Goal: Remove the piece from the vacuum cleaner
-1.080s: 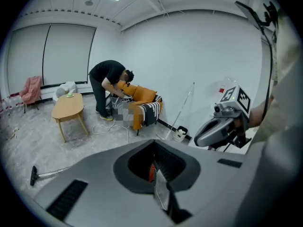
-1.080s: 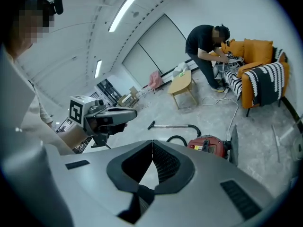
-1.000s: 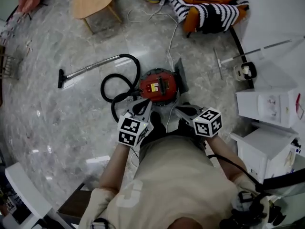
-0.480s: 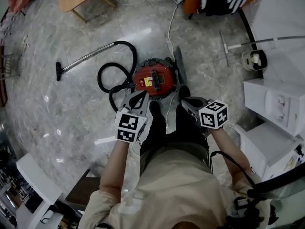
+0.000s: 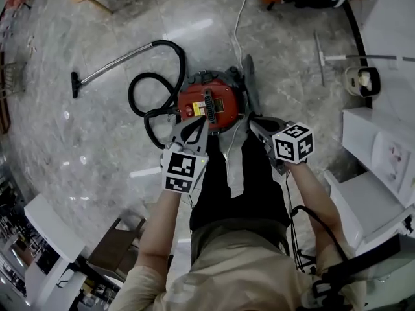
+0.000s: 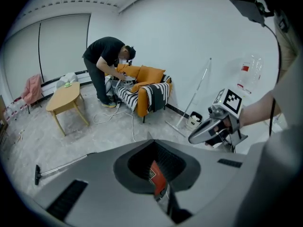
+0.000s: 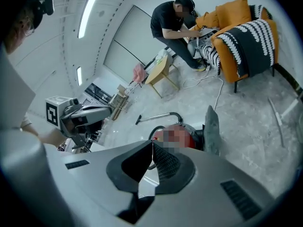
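Red vacuum cleaner (image 5: 224,106) lies just beyond left gripper (image 5: 197,124), right gripper (image 5: 255,121) (both closed).

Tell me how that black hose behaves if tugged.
The black hose lies in loose loops, so it is probably floppy and would uncoil first. It joins the red vacuum body and a metal wand, so a hard tug would likely drag them.

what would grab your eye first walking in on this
The red vacuum cleaner on the marble floor, its black hose looped to the left. The left gripper and right gripper, each with a marker cube, hang close to it, jaws together. In the gripper views, a person bends over an orange sofa.
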### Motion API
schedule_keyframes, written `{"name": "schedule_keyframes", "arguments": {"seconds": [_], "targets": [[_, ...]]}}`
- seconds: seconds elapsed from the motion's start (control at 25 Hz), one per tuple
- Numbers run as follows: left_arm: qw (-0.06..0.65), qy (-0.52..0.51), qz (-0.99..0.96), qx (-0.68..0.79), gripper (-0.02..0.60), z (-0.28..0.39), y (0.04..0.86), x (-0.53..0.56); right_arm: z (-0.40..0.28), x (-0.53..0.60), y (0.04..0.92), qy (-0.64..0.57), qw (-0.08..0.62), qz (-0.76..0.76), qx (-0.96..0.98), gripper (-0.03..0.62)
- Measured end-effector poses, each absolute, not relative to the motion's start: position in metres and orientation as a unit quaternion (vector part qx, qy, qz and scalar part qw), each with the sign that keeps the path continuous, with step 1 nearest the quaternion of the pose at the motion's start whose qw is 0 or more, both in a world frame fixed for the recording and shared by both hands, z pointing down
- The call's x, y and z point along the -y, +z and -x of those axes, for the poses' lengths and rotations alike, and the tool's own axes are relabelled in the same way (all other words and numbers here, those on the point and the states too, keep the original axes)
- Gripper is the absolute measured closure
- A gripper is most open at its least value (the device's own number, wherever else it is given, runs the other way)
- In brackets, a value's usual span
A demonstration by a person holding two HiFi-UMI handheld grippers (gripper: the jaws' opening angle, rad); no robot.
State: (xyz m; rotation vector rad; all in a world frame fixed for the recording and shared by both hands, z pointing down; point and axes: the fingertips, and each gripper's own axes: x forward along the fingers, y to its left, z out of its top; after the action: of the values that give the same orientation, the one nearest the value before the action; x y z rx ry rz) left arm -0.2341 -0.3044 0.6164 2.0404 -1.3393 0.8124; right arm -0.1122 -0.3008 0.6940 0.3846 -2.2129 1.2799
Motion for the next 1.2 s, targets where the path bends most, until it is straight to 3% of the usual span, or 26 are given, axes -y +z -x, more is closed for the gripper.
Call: {"name": "schedule_keyframes", "arguments": {"seconds": [0.4,0.44,0.6,0.72,1.2], "targets": [[0.318,0.320,-0.740,0.499,0.588,0.230,0.717,0.287,0.120,0.328,0.791,0.442,0.300,-0.174,0.827,0.587],[0.325,0.319,-0.737,0.500,0.588,0.231,0.724,0.284,0.120,0.329,0.799,0.436,0.309,-0.177,0.827,0.534],[0.339,0.313,-0.729,0.505,0.588,0.226,0.748,0.277,0.115,0.346,0.829,0.400,0.342,-0.206,0.825,0.420],[0.342,0.311,-0.725,0.510,0.588,0.224,0.760,0.276,0.113,0.359,0.851,0.369,0.371,-0.222,0.823,0.382],[0.361,0.318,-0.713,0.510,0.588,0.224,0.780,0.263,0.122,0.380,0.926,0.320,0.462,-0.248,0.789,0.379]]}}
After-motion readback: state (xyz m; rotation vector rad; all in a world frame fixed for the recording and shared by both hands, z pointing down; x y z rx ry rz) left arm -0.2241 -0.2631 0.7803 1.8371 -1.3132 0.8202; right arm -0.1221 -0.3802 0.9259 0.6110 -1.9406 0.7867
